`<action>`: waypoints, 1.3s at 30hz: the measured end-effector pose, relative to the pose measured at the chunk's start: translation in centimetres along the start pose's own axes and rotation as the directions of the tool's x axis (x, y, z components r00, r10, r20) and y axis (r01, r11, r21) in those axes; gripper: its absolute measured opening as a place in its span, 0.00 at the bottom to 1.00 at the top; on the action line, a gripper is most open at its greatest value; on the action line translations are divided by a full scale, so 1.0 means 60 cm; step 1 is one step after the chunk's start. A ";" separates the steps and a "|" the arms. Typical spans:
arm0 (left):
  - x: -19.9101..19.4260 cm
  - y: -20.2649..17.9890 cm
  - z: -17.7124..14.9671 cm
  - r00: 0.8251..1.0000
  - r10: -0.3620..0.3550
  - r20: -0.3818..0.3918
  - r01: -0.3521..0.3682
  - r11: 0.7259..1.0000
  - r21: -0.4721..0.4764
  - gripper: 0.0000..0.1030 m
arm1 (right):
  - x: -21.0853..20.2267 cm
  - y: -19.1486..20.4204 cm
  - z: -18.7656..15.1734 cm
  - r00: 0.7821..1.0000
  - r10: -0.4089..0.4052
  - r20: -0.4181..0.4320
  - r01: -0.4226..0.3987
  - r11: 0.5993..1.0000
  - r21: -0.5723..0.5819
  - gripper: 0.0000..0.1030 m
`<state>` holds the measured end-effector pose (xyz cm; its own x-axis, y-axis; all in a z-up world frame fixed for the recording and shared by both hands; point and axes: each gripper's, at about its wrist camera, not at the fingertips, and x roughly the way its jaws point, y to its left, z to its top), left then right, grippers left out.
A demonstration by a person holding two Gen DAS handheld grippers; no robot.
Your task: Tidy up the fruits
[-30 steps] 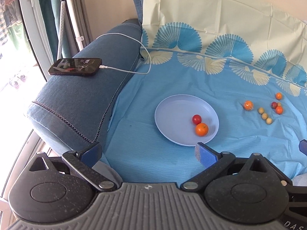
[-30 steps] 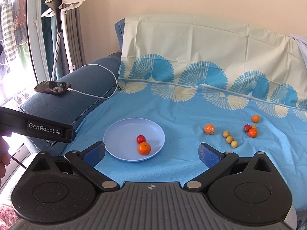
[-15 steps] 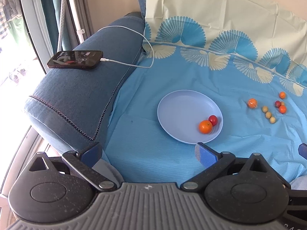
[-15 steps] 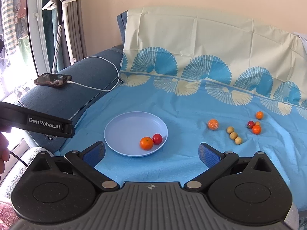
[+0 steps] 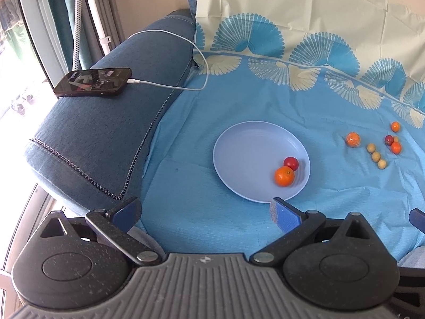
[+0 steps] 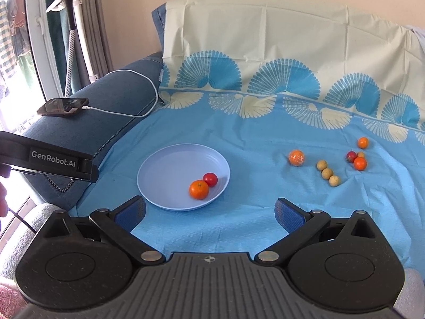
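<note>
Your fruits lie in two lots. In the pale blue plate (image 6: pixel 170 167) sit one orange mandarin (image 6: pixel 199 189) and one red cherry tomato (image 6: pixel 210 179), touching each other, toward the plate's right near edge. Well apart to the right, loose on the cloth: a wrapped orange fruit (image 6: pixel 297 157); three small tan round fruits (image 6: pixel 328 173) in a slanted row, touching; a red fruit (image 6: pixel 351 156) just beside an orange one (image 6: pixel 360 163), with a small tan one half hidden behind them; and one more small orange fruit (image 6: pixel 363 142) farther back.

Your right claw (image 6: pixel 209 211) is spread wide and empty, held above the cloth just in front of the plate. Your left claw (image 5: pixel 204 211) is likewise wide and empty, its right pad over the plate's near rim in its own view. Nothing lies between either claw and the plate. In the right view, the left tool's black body marked "GenRobot.AI" (image 6: pixel 53 160) reaches in from the left edge.

The surface is a sofa seat under a blue cloth with fan print (image 6: pixel 239 122), which turns cream over the backrest. On the blue sofa arm (image 5: pixel 101 122) lies a dark phone (image 5: pixel 93 82) with a white cable (image 5: pixel 170 86) plugged in. Behind stand curtains (image 6: pixel 98 21), a white stand with a dark head (image 6: pixel 70 8), and a bright window at the left.
</note>
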<state>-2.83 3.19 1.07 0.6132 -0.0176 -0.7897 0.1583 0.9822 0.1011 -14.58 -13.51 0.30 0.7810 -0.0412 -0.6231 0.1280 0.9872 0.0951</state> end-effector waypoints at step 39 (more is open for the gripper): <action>0.482 -0.562 0.180 0.960 -0.193 -0.204 0.260 0.887 0.382 1.00 | 0.478 -0.564 0.011 0.855 -0.512 -0.081 0.515 0.821 0.246 0.99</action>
<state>17.92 -32.47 -18.61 0.4000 -0.1684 -0.9009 0.5950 0.7954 0.1155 3.88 -48.22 -20.26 0.5525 -0.5285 -0.6446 0.6581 0.7512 -0.0518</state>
